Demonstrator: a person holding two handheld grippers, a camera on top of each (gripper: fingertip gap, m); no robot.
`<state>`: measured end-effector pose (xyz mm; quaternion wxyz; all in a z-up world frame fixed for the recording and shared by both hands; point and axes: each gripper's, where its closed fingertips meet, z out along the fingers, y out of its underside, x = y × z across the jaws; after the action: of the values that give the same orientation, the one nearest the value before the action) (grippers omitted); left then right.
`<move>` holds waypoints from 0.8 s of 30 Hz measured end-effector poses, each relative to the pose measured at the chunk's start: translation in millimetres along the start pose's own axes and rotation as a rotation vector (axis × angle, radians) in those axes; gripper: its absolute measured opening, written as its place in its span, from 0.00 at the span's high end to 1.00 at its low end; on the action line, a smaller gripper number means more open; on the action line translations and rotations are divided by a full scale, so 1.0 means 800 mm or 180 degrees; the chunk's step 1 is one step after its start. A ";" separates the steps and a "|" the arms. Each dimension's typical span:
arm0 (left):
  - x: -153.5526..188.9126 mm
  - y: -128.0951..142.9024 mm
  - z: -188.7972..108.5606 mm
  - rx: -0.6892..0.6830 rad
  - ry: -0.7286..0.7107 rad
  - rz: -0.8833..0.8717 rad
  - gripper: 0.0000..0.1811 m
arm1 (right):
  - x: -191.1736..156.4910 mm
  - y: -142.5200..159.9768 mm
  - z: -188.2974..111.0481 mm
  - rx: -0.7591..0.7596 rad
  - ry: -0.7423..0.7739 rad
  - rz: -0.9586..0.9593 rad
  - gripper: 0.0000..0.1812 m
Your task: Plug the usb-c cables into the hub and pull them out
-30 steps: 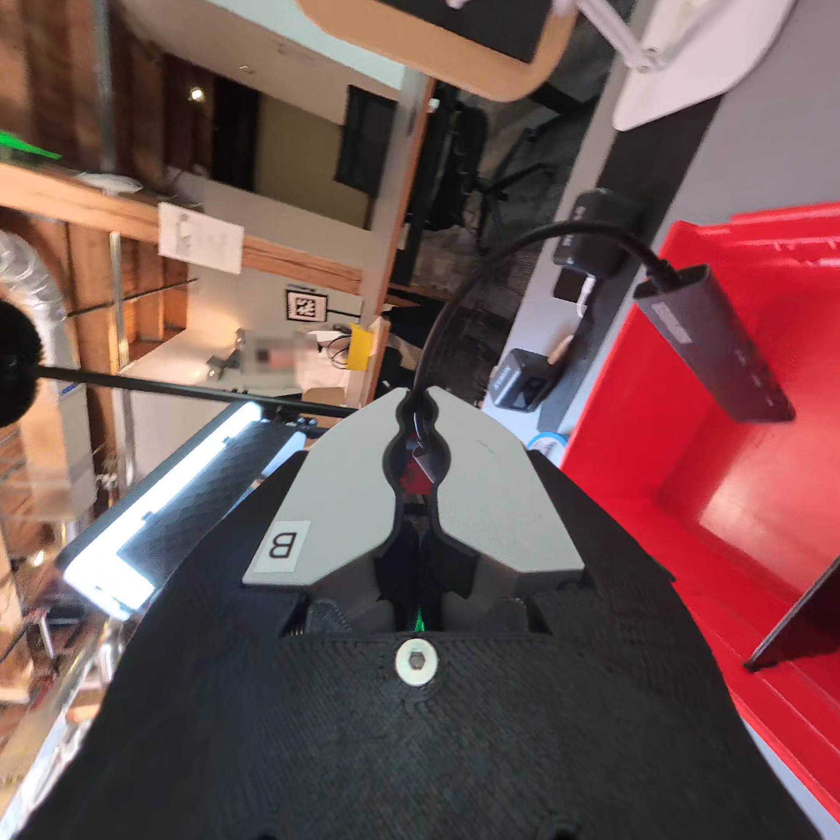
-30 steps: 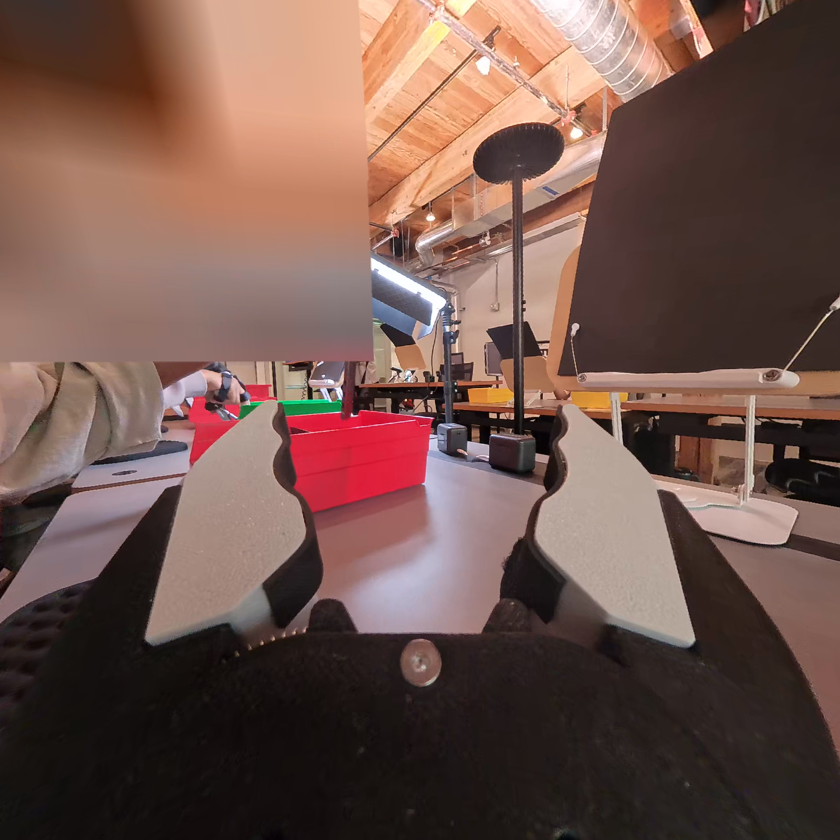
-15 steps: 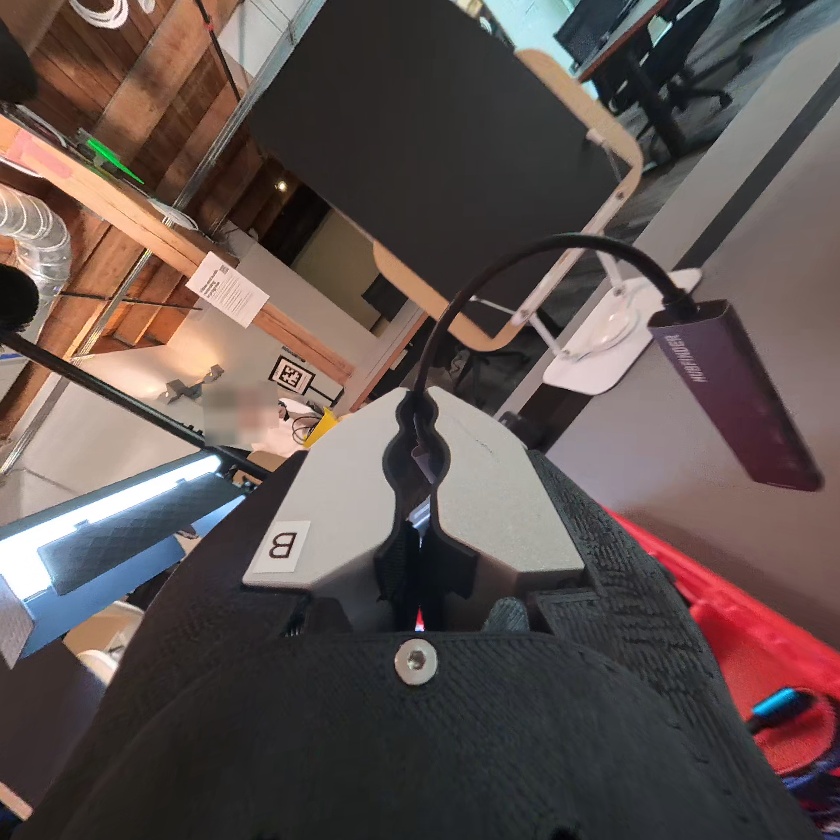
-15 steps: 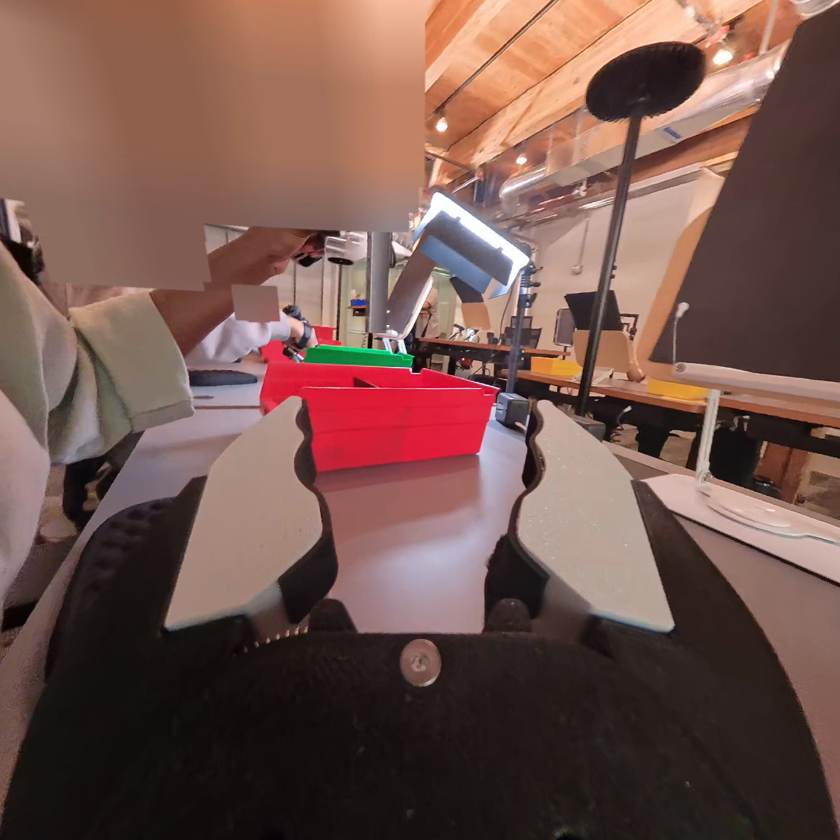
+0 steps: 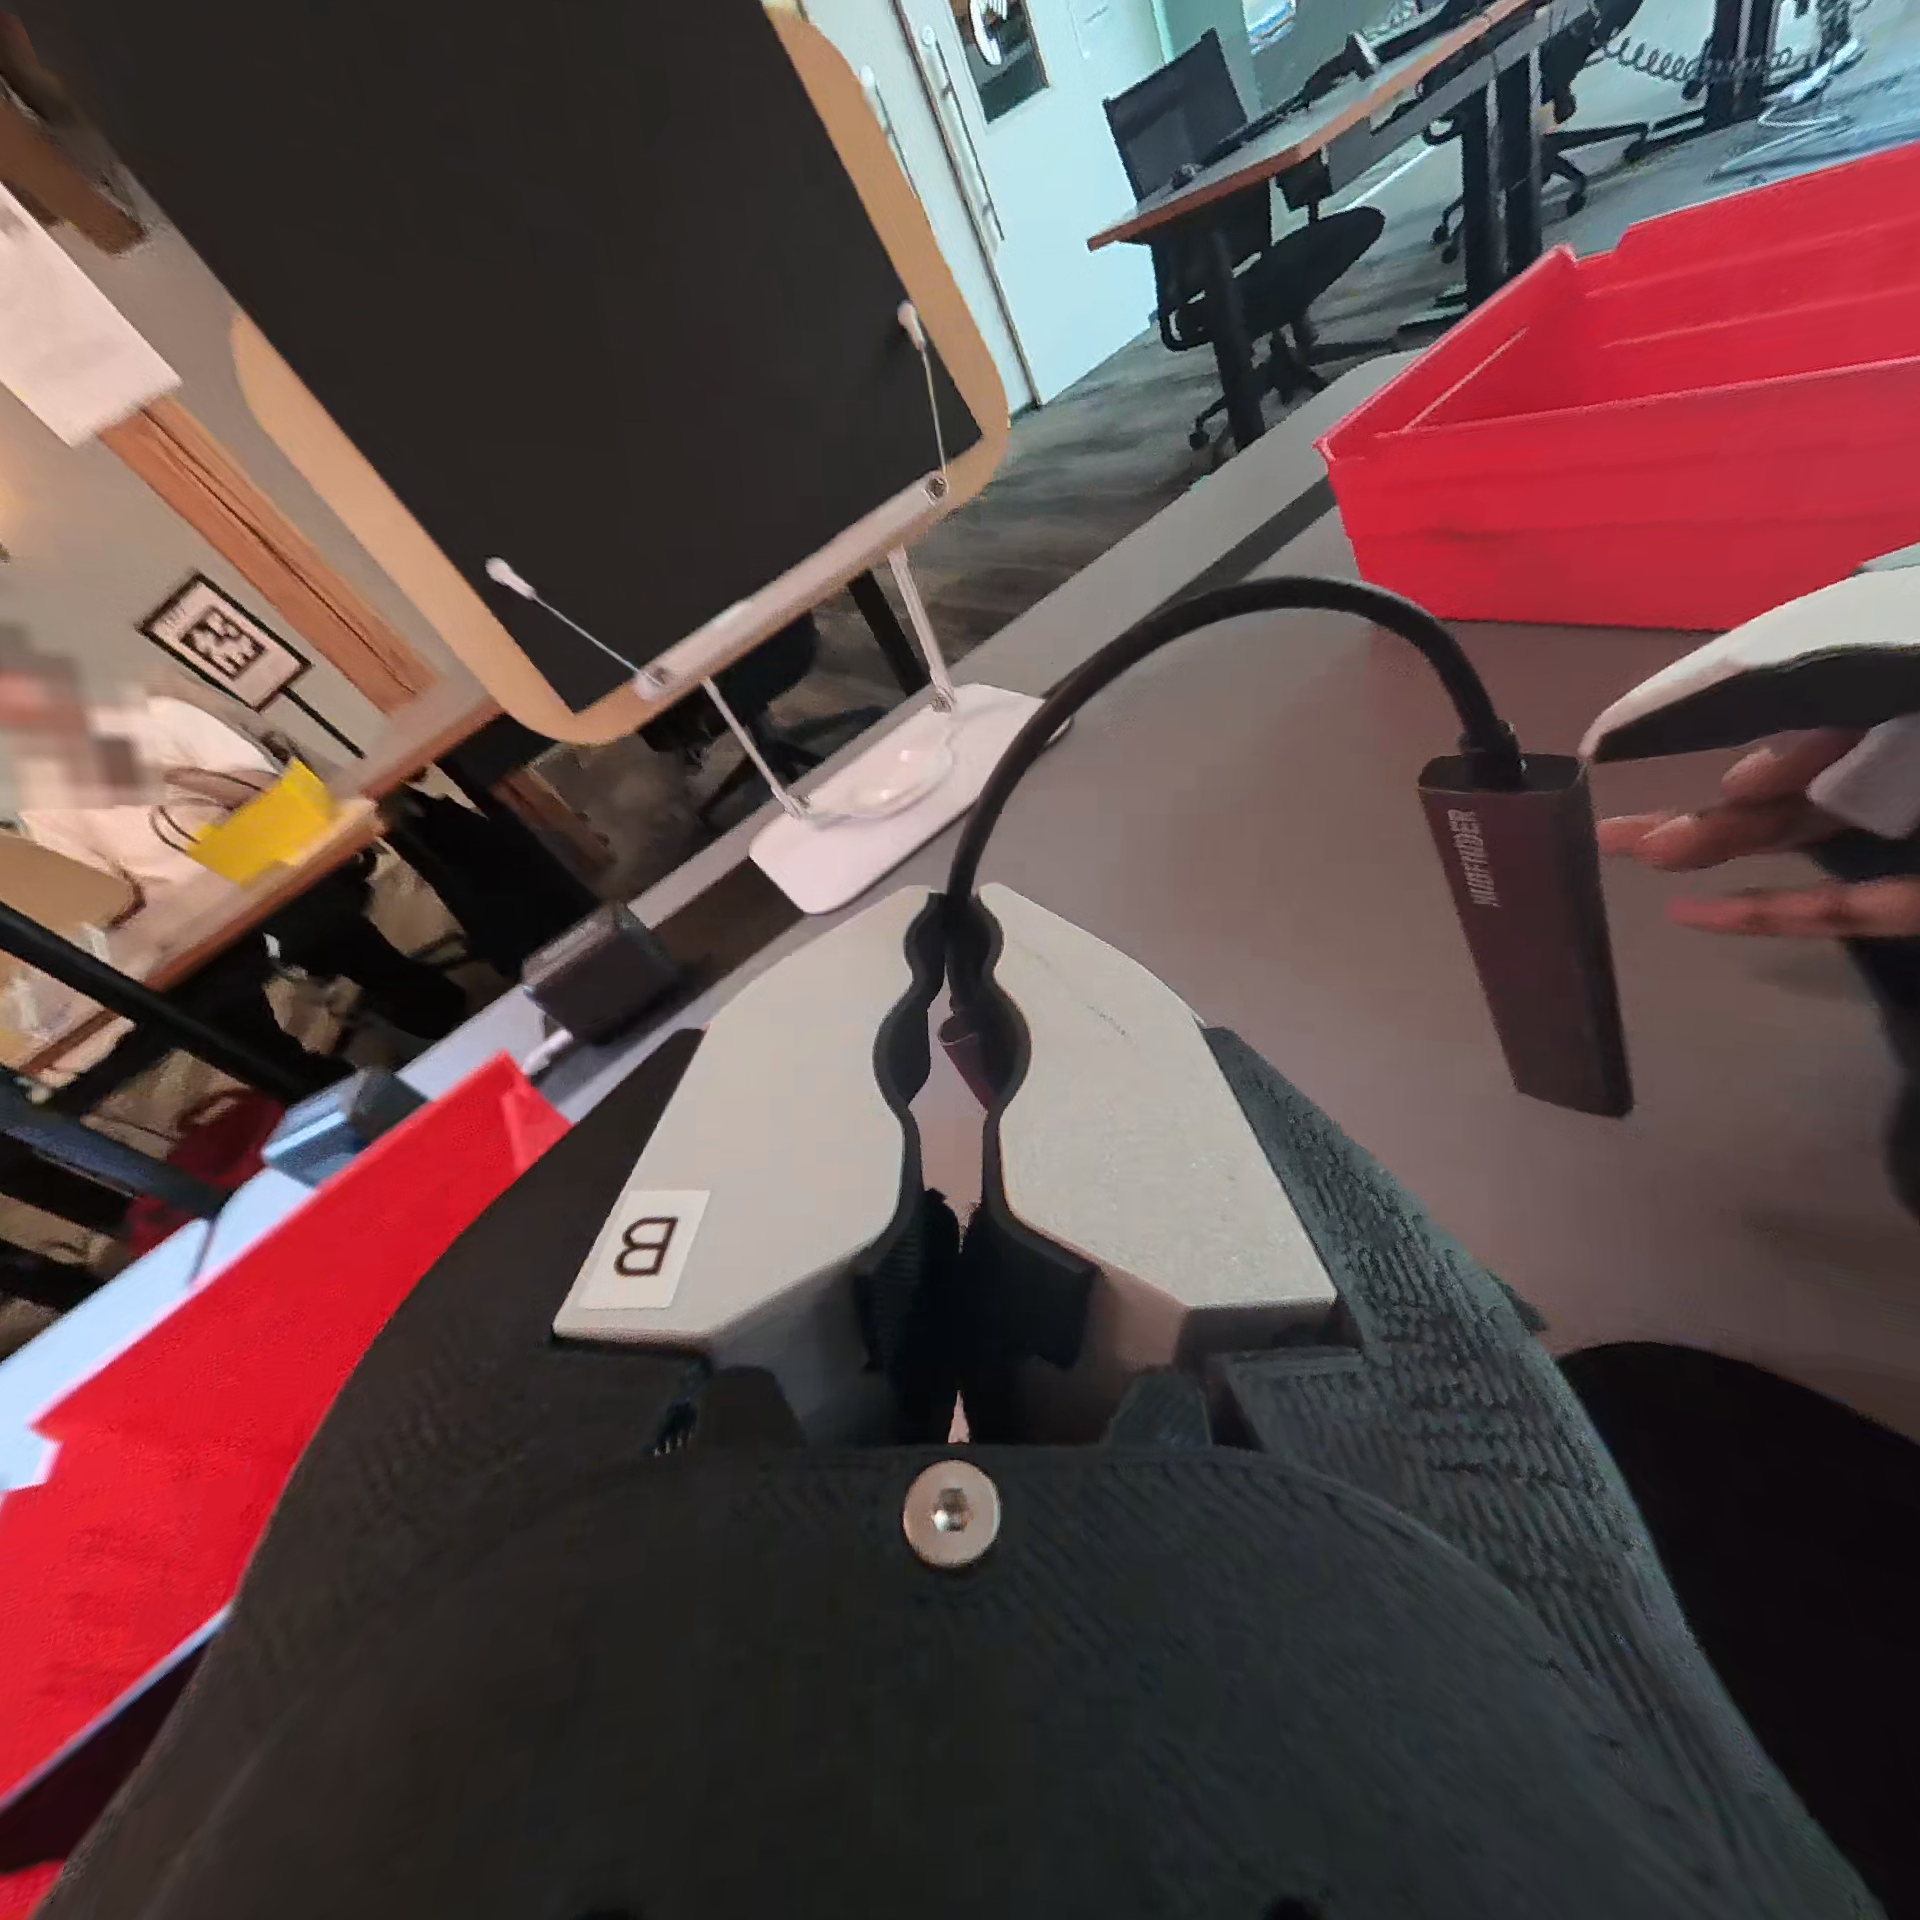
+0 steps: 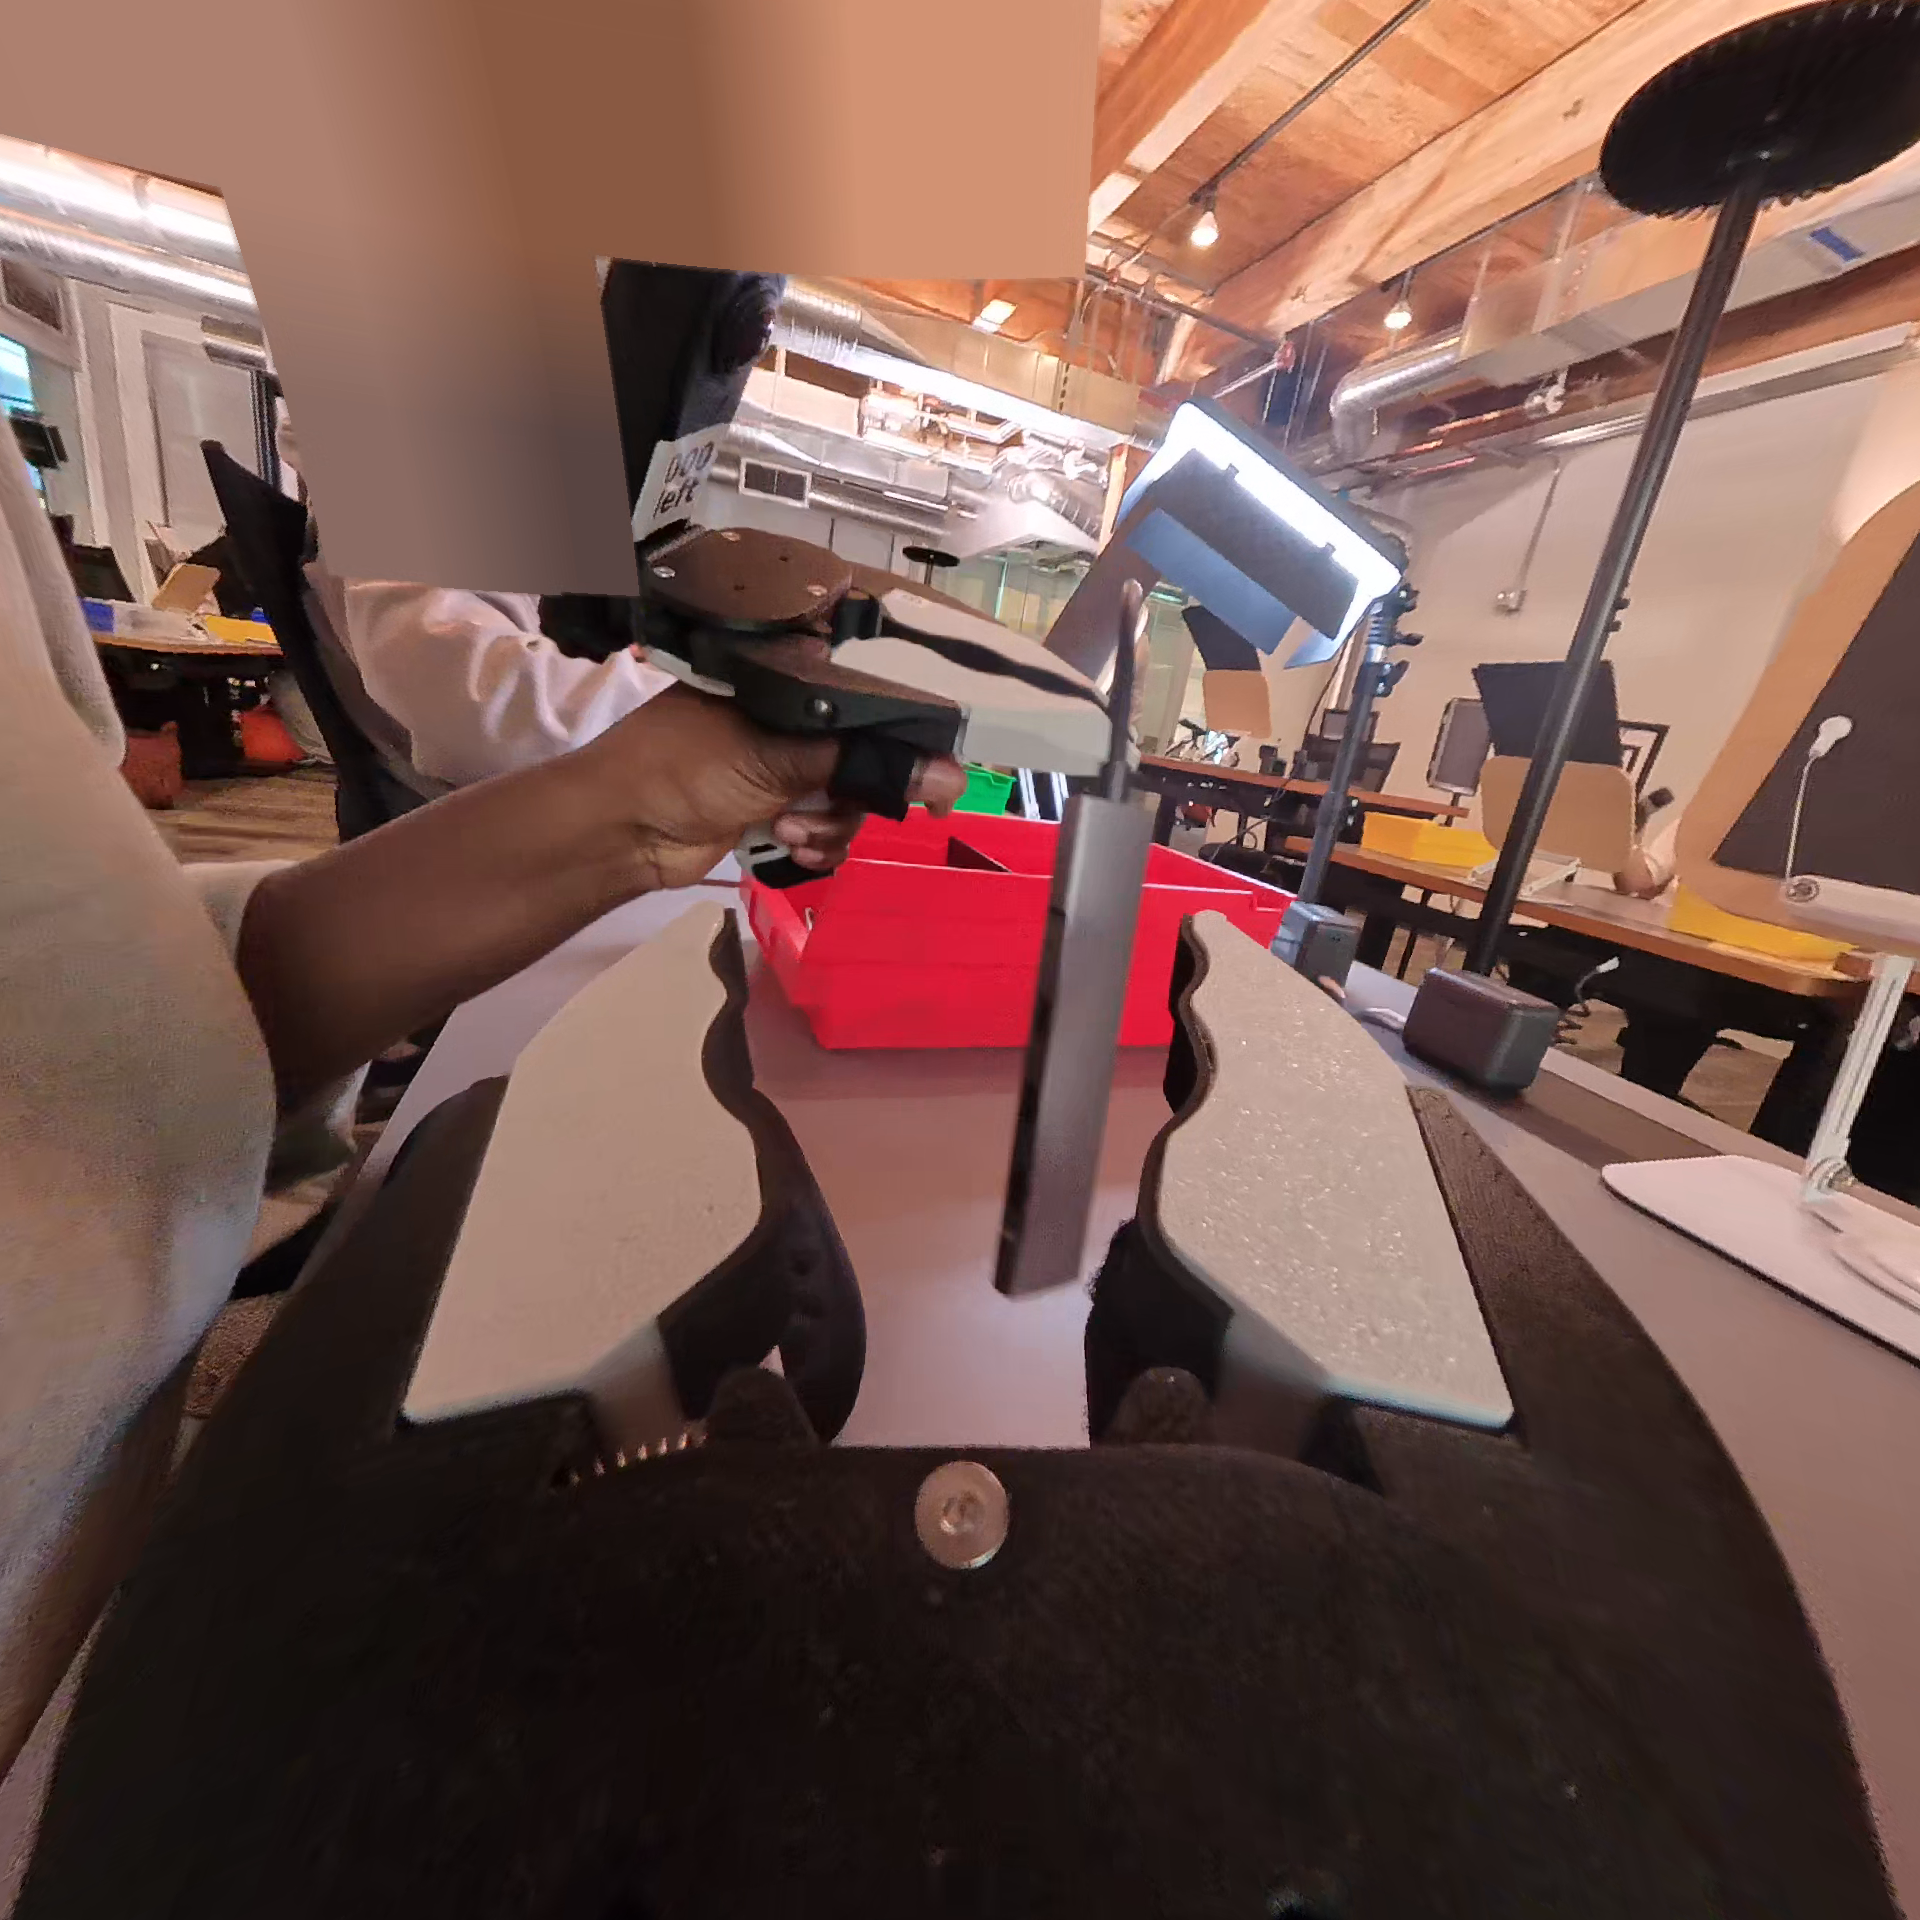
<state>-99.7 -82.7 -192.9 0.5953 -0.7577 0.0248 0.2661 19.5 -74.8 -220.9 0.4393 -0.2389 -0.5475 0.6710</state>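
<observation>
My left gripper (image 5: 961, 940) was clamped on the hub's cable (image 5: 1174, 649), the hub (image 6: 1075, 1039) dangling free below it. My right gripper (image 6: 951, 997) stood wide open, holding nothing, the hub hanging between its jaws.

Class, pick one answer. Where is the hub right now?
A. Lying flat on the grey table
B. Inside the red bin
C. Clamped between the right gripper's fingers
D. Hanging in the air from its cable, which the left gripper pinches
D: the hub dangles clear of the table from its cable, pinched in the left gripper; the right gripper is open around it, not touching.
</observation>
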 end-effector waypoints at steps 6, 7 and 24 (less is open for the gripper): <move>0.036 0.006 0.010 0.0043 0.0135 -0.0414 0.99 | 0.005 0.007 0.004 -0.0100 0.0111 -0.0068 0.59; 0.039 0.004 0.010 0.0076 0.0159 -0.0470 0.99 | 0.006 0.009 0.004 -0.0148 0.0153 -0.0122 0.60; 0.013 -0.007 0.000 0.0899 0.0155 -0.1784 0.99 | -0.011 0.019 0.010 -0.0440 0.0006 -0.0362 0.73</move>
<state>-89.1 -78.4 -192.3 0.7441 -0.6510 -0.1341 0.0673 12.2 -86.5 -234.6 0.4597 -0.2379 -0.6047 0.6053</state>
